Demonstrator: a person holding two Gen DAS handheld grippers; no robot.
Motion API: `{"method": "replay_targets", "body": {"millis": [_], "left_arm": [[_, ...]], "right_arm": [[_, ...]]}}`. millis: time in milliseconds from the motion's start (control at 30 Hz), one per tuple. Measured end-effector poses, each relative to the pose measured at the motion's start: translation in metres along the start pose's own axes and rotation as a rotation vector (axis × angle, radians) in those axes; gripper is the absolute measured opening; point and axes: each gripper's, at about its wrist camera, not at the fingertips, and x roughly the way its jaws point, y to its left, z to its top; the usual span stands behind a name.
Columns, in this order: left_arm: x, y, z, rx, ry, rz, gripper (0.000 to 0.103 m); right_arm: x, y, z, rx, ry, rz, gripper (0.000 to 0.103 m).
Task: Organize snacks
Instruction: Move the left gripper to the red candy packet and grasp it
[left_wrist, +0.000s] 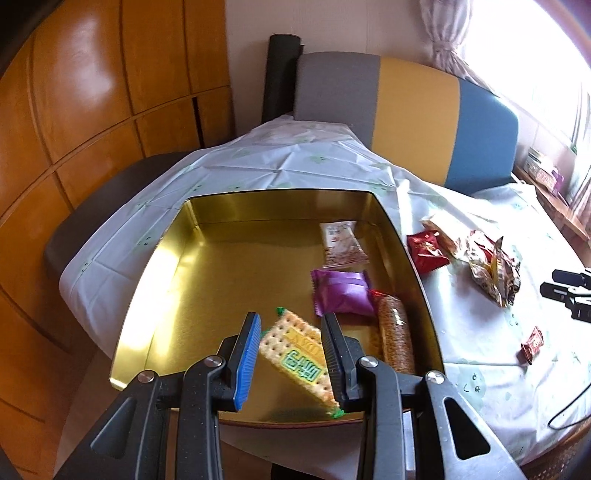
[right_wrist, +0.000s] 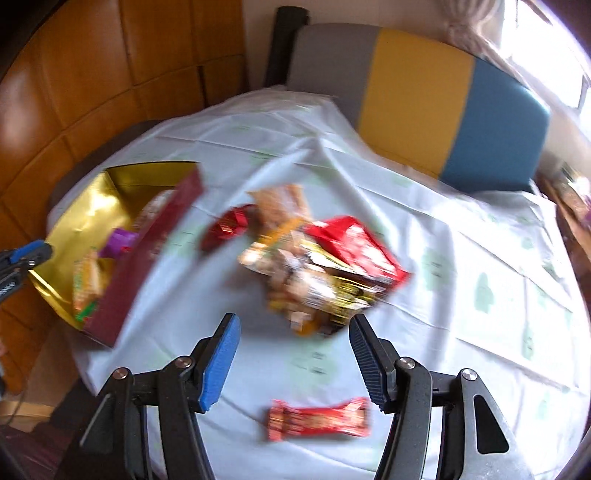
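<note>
Snacks split between gold tin (left_wrist: 177, 280) and cloth-covered surface (right_wrist: 424, 332). Cracker packet (left_wrist: 295, 363) pinched in left hand-held gripper (left_wrist: 291, 363) above tin's six o'clock edge; could well slide out, gripped aslant. Right hand-held gripper (right_wrist: 293, 363) spread and empty, red bar (right_wrist: 319, 419) lying at six o'clock, loose pile (right_wrist: 321, 266) at twelve; blurred view risked a missed grab.

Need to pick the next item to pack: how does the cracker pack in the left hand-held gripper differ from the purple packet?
The cracker pack is clamped in the left hand-held gripper, tilted above the tin; the purple packet lies flat inside it. The cracker pack is clear with green print; the purple packet is opaque. Both are small sealed snacks.
</note>
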Motion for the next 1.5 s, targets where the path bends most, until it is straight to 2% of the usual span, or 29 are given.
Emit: {"method": "replay_targets", "body": {"millis": [233,367,500,667,800,1033,1333,1400,1500], "left_arm": [[0.000,-0.032,0.012,0.089,0.002,-0.044,0.034],[0.004,-0.058,0.025,0.146,0.030,-0.115,0.034],[0.009,-0.085,0.039,0.186,0.051,-0.179,0.034],[0.027,-0.118,0.063,0.187,0.123,-0.290,0.034],[0.045,-0.146,0.080,0.218,0.157,-0.309,0.034],[0.100,-0.188,0.100,0.258,0.239,-0.251,0.034],[0.163,-0.203,0.098,0.295,0.335,-0.116,0.034],[0.169,-0.206,0.099,0.318,0.327,-0.078,0.035],[0.176,-0.207,0.101,0.320,0.326,-0.065,0.038]], "right_arm": [[0.017,-0.063,-0.020,0.160,0.029,-0.061,0.065],[0.027,-0.086,-0.026,0.271,0.069,-0.062,0.065],[0.023,-0.096,-0.023,0.310,0.041,-0.047,0.065],[0.017,-0.097,-0.021,0.317,0.021,-0.030,0.066],[0.013,-0.094,-0.016,0.323,0.000,-0.015,0.067],[0.003,-0.097,-0.014,0.339,-0.037,0.001,0.069],[-0.004,-0.099,-0.010,0.354,-0.062,0.033,0.071],[-0.005,-0.098,-0.010,0.356,-0.064,0.043,0.071],[-0.006,-0.096,-0.009,0.349,-0.069,0.047,0.071]]}}
